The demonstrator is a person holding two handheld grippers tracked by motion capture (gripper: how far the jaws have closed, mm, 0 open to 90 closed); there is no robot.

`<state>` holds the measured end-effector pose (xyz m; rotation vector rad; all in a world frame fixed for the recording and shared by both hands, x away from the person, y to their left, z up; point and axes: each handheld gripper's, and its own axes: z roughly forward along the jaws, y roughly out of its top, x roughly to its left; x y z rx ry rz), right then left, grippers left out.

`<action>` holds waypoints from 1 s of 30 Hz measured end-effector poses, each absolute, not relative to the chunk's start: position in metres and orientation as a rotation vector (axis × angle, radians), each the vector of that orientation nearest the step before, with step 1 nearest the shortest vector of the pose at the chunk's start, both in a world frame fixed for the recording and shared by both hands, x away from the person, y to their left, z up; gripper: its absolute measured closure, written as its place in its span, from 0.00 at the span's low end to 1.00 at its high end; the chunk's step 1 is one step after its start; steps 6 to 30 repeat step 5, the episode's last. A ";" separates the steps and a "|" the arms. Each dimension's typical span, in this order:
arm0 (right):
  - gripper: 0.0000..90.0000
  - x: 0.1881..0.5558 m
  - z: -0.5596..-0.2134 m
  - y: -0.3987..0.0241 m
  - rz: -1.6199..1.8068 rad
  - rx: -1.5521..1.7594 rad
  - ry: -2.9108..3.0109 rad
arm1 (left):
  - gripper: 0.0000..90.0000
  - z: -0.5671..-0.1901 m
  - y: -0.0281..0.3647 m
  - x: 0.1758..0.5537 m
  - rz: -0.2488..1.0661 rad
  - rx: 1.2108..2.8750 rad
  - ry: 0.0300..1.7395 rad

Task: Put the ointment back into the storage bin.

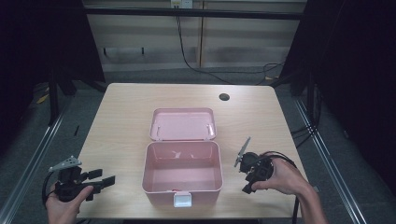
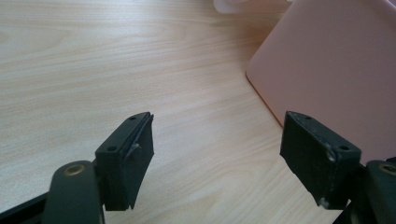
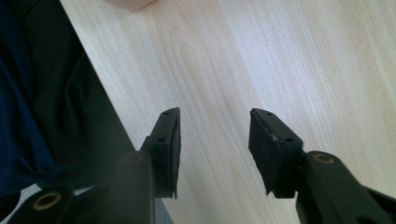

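Observation:
An open pink plastic box [image 1: 181, 161] stands mid-table, its lid [image 1: 183, 123] folded back flat behind it and a white latch [image 1: 182, 199] on its front. My left gripper [image 1: 105, 176] is held low at the table's front left with its jaws open, pointing right at the box. In the left gripper view the open left gripper [image 2: 217, 135] holds nothing, and the box's pink wall [image 2: 336, 70] rises at the right. Just right of the box, my right gripper [image 1: 247, 186] tilts down toward the front edge. The right gripper [image 3: 214, 128] is open over bare wood.
The light wooden table [image 1: 126, 107] has a round cable hole [image 1: 224, 97] at its far right. In the right gripper view the table's front edge [image 3: 109, 100] runs diagonally, with the person's dark clothing [image 3: 42, 107] beyond it. Dark curtains and cables surround the table.

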<state>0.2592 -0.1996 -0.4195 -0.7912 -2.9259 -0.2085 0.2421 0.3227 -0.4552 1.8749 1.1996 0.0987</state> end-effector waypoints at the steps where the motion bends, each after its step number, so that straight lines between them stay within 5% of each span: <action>1: 0.57 0.259 -0.421 -0.200 -0.215 -0.800 -2.925 | 0.28 -0.455 0.322 0.242 0.098 1.876 1.202; 5: 0.51 0.260 -0.428 -0.204 -0.228 -0.825 -2.912 | 0.28 -0.455 0.323 0.242 0.099 1.880 1.198; 30: 0.51 0.260 -0.428 -0.204 -0.228 -0.825 -2.912 | 0.28 -0.455 0.323 0.242 0.099 1.880 1.198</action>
